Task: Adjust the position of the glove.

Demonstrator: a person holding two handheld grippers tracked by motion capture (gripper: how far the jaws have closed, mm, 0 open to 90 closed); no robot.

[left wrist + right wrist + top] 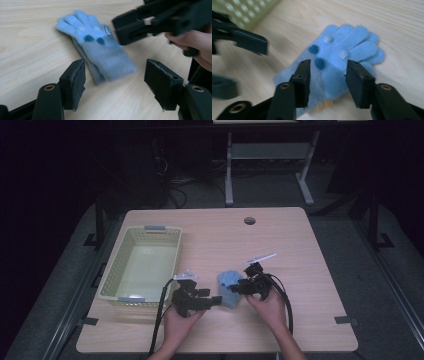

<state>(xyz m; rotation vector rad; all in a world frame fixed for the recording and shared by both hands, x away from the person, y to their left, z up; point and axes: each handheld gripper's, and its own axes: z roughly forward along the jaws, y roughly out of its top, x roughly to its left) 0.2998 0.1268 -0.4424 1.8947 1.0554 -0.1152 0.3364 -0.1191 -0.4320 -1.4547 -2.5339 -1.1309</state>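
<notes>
A light-blue knit glove [229, 289] with dark and pale dots lies flat on the wooden table [285, 240], between my two grippers. Its fingers point away from the person. In the left gripper view the glove [100, 53] has its cuff just ahead of my left gripper [115, 72], whose jaws stand open and touch nothing. My right gripper [328, 72] hovers over the glove [347, 50] with its jaws apart on either side of the palm, not pressing it. From above, the left gripper [212, 301] is left of the glove and the right gripper [241, 287] is at its right edge.
A pale green plastic basket [112, 265] stands at the table's left, close behind the left hand. A round cable hole [249, 220] sits near the far edge. Cables trail from both grippers toward the front edge. Bare wood lies to the right and beyond the glove.
</notes>
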